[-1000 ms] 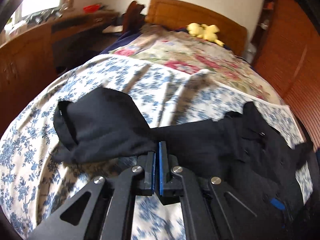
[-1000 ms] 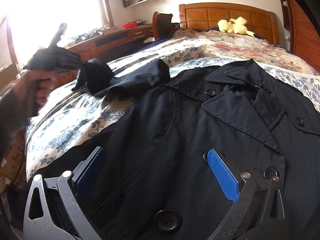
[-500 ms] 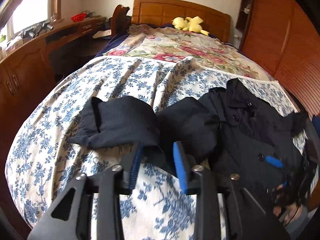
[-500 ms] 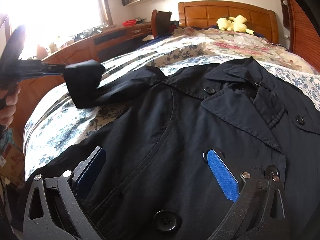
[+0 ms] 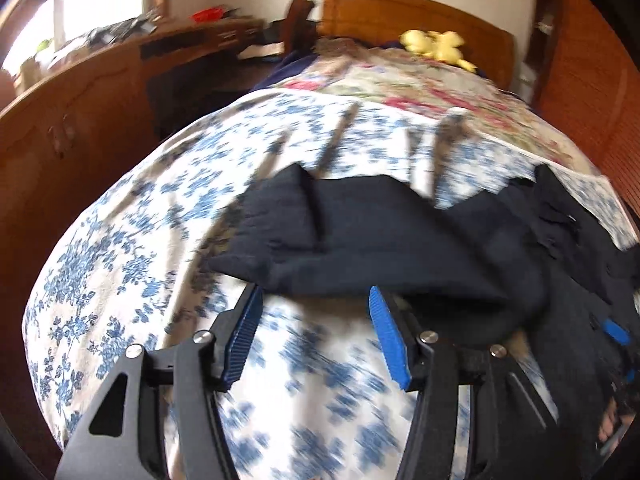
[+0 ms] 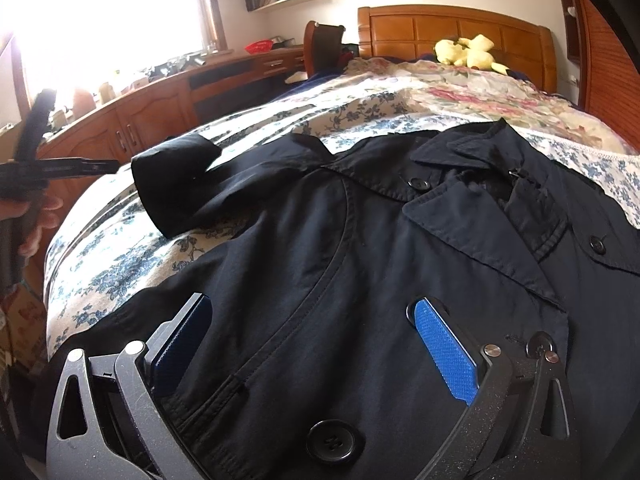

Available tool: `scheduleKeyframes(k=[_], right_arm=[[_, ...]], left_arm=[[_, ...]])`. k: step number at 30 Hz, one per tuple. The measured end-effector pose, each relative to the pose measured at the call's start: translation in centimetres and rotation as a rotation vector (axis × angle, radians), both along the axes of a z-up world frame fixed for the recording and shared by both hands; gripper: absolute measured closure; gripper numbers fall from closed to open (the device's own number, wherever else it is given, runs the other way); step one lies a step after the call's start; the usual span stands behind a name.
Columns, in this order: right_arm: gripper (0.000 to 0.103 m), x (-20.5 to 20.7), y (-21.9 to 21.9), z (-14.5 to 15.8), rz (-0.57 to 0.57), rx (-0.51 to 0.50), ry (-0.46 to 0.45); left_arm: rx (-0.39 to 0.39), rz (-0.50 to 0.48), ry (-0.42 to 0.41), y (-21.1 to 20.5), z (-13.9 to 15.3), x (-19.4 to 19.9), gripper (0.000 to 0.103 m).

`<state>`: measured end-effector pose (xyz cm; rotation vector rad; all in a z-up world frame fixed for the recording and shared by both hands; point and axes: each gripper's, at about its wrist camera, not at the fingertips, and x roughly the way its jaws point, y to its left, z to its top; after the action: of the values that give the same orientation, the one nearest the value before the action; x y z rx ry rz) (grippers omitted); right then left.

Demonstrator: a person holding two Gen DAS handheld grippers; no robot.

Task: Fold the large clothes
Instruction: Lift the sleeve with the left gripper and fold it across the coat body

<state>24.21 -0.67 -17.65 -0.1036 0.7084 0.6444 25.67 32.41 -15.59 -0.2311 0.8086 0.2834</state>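
We see a black coat [image 6: 360, 264] spread front-up on the bed's blue-floral sheet [image 5: 120, 264], collar toward the wooden headboard [image 6: 452, 28]. Its one sleeve [image 5: 344, 236] stretches out sideways over the sheet, cuff end folded back on itself, lying flat w/ nothing gripping it.

Left gripper [image 5: 312, 312]: jaws have just been opening and now stand apart, blue pads on either side of bare sheet just short of the sleeve's near edge; no cloth btwn them, not touching it as far as we can tell. In the right wrist view that same gripper shows at far left, held in a hand [image 6: 36, 220], apart from the cuff.

Right gripper [image 6: 312, 336]: jaws spread wide over the coat front near a big button [image 6: 334, 440]; pads sit on/just above the fabric, w/o pinching it.

A yellow plush toy [image 6: 468, 52] sits by the headboard, well apart from the coat. The left wrist view is motion-blurred.
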Motion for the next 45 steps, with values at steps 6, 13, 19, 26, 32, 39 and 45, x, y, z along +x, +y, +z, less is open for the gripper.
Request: scheduleKeyframes(k=[6,13,19,26,32,39,45], right_arm=[[0.0,-0.1,0.1,0.0,0.003,-0.001,-0.003],[0.0,-0.1,0.0,0.0,0.008,0.004,0.002],[0.0,-0.1,0.0,0.0,0.007,0.004,0.002],[0.0,-0.1,0.0,0.0,0.005,0.002,-0.001],[0.0,-0.8,0.3,0.5,0.002,-0.013,-0.039],[0.0,-3.4,-1.9,3.6,0.01,-0.001,-0.084],[0.0,-5.7,-7.3,6.5,-0.051,0.008,-0.103]], left_arm=[[-0.076,0.1,0.03,4.4,-3.1,2.3,0.048],[-0.15,0.162,0.092,5.9,-6.8,3.5,0.047],[-0.132,0.166,0.096,5.5,-6.7,4.5,0.048],[-0.029,0.123,0.044,2.9,-3.3,4.6,0.1],[0.044,0.008,-0.087,-3.7,4.2,3.2,0.101],[0.077,-0.192,-0.216,-13.3,10.4,0.6,0.101],[0.062,-0.358,-0.273,-21.1,12.9,-1.1,0.102]])
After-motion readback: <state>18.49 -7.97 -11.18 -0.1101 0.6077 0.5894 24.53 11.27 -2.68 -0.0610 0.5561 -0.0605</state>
